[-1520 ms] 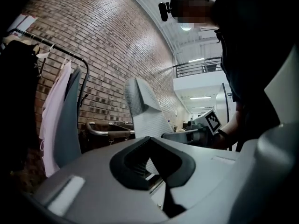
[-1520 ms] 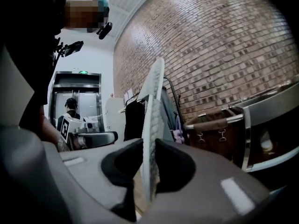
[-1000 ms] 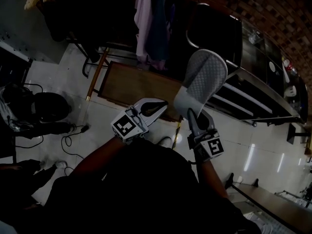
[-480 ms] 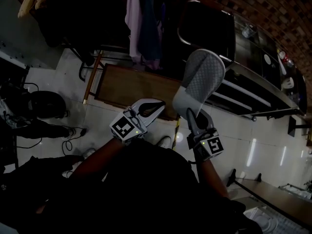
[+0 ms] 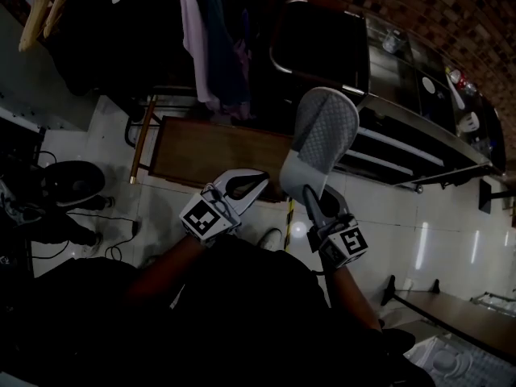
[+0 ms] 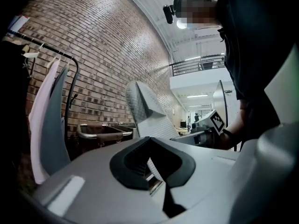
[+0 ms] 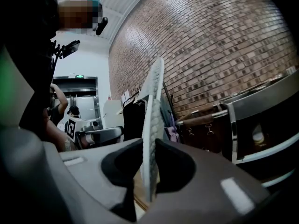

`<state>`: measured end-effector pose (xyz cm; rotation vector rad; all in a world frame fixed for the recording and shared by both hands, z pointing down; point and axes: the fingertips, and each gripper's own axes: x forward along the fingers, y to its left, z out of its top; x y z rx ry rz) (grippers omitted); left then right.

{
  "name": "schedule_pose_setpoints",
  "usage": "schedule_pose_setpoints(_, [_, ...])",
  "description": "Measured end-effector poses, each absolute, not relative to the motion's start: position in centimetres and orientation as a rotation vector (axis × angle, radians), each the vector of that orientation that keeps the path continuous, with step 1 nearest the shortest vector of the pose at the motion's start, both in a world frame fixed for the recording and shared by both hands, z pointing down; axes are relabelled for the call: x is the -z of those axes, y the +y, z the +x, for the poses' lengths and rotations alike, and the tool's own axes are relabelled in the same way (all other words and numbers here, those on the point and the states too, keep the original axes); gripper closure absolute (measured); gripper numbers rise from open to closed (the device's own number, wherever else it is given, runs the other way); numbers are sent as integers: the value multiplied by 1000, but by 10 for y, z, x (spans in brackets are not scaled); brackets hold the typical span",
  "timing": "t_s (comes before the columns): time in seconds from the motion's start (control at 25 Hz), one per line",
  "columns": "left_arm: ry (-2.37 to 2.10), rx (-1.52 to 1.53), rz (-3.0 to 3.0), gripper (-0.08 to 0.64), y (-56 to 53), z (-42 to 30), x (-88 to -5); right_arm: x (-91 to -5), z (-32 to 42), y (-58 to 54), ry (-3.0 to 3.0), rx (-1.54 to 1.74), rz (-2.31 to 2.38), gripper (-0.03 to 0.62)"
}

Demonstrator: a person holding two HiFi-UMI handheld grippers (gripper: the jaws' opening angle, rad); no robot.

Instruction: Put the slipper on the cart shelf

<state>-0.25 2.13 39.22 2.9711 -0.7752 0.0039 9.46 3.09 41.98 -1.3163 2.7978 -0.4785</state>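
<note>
Nearest the camera, the person's forearms reach forward over a pale tiled floor (image 5: 403, 232). The left gripper (image 5: 256, 181) points ahead. Its jaws curve in until the tips meet, and nothing is caught between them. The left gripper view shows the dark pads joining at their far end.

Just to its right, the right gripper (image 5: 310, 193) has its jaws drawn in narrowly and pressed on the slipper (image 5: 326, 131), pinching it by the edge at its near end. That is the end where a smooth band folds over.

The slipper's long axis runs on from the right gripper, forward and upward in the head view. Its rounded, waffle-textured end is farthest from the hand and points toward the cart (image 5: 419, 131). The right gripper view shows it edge-on, as a thin upright blade rising between the pads. Whether the far end is heel or toe cannot be told.

The slipper is held in the air above the floor. In the head view its far end overlaps the cart's near rim, and it is not resting on any shelf.

Behind the left gripper a low wooden platform (image 5: 214, 147) sits on the floor, with hanging clothes (image 5: 197, 47) above it. A brick wall (image 5: 419, 6) stands behind the cart.
</note>
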Motion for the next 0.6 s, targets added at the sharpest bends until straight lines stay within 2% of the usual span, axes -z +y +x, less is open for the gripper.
schedule_pose_setpoints(0.6, [-628, -58, 3005, 557, 13, 63, -404, -473, 158, 43, 2759, 648, -1428, 528])
